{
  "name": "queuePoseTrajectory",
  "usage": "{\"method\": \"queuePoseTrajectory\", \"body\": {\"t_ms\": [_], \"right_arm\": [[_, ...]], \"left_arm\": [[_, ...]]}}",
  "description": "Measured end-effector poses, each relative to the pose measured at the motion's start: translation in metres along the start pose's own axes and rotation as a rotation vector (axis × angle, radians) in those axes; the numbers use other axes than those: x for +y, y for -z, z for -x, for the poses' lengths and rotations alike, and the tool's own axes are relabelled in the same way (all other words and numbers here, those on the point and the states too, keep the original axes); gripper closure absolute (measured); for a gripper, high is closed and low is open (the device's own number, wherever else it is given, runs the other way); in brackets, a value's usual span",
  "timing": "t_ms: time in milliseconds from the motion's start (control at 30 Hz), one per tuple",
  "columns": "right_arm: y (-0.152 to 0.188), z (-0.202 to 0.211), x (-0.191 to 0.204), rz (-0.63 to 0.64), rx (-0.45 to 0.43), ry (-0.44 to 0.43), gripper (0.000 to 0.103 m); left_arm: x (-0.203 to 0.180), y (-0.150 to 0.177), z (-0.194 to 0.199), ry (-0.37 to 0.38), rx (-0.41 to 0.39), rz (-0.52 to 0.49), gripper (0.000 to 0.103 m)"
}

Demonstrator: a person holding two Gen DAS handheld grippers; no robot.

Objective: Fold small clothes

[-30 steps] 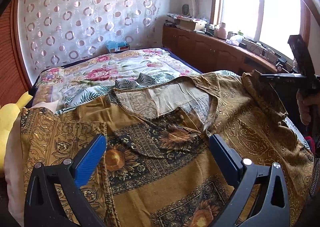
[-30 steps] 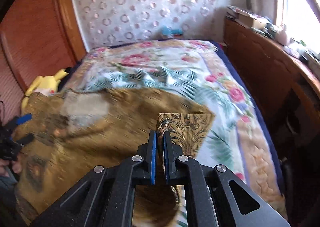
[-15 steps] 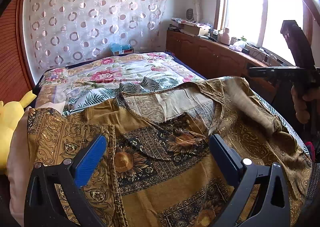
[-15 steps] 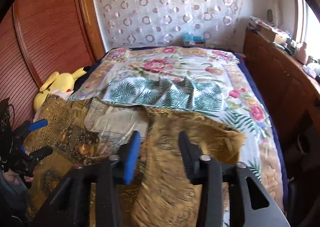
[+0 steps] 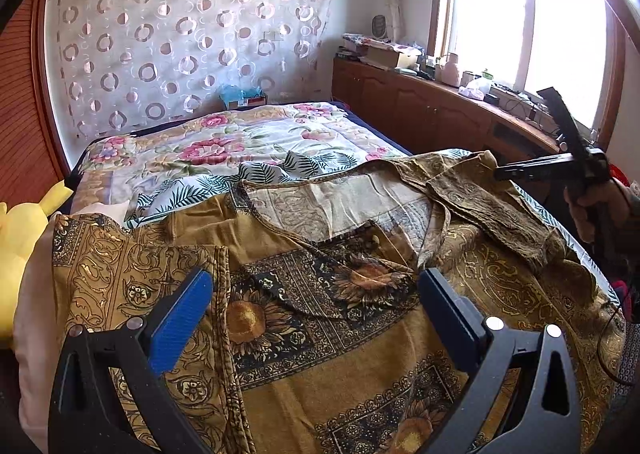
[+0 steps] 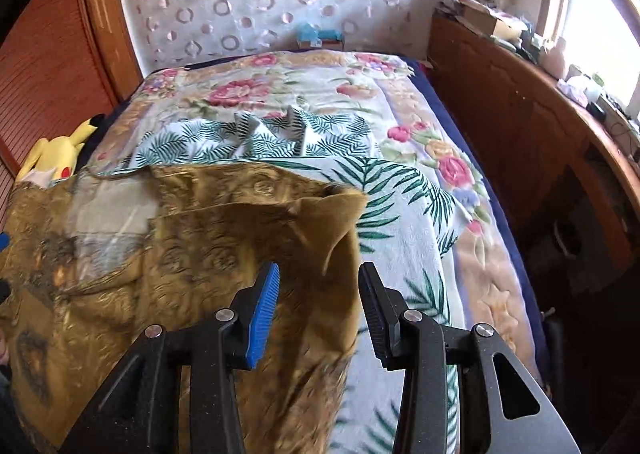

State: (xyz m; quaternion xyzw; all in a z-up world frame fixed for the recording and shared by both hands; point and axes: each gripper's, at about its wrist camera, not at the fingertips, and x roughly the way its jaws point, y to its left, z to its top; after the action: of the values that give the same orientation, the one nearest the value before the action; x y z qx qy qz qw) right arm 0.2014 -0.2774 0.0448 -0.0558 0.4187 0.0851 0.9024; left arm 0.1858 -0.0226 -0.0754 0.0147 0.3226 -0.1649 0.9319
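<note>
Our right claw (image 6: 318, 310), clamped on the shirt's (image 5: 340, 354) sleeve (image 6: 320, 238) a second ago, now gapes above it, that fold laid; left claw (image 5: 316, 318) hovers open over the chest.

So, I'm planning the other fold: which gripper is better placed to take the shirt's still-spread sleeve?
Left, probably. The left gripper hangs open right beside the flat sleeve of the shirt. The right gripper, also open, sits over the opposite edge.
</note>
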Motion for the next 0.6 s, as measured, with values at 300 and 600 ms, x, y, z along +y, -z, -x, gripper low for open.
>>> {"method": "queuePoseTrajectory", "body": {"t_ms": [300, 600], "right_arm": [[-0.042, -0.029, 0.008, 0.064, 0.011, -0.046, 0.098], [-0.046, -0.031, -0.001, 0.035, -0.065, 0.030, 0.073]], "left_arm": [[0.001, 0.002, -0.001, -0.002, 0.005, 0.000, 0.000], [0.000, 0.008, -0.005, -0.005, 0.014, -0.009, 0.000]]}}
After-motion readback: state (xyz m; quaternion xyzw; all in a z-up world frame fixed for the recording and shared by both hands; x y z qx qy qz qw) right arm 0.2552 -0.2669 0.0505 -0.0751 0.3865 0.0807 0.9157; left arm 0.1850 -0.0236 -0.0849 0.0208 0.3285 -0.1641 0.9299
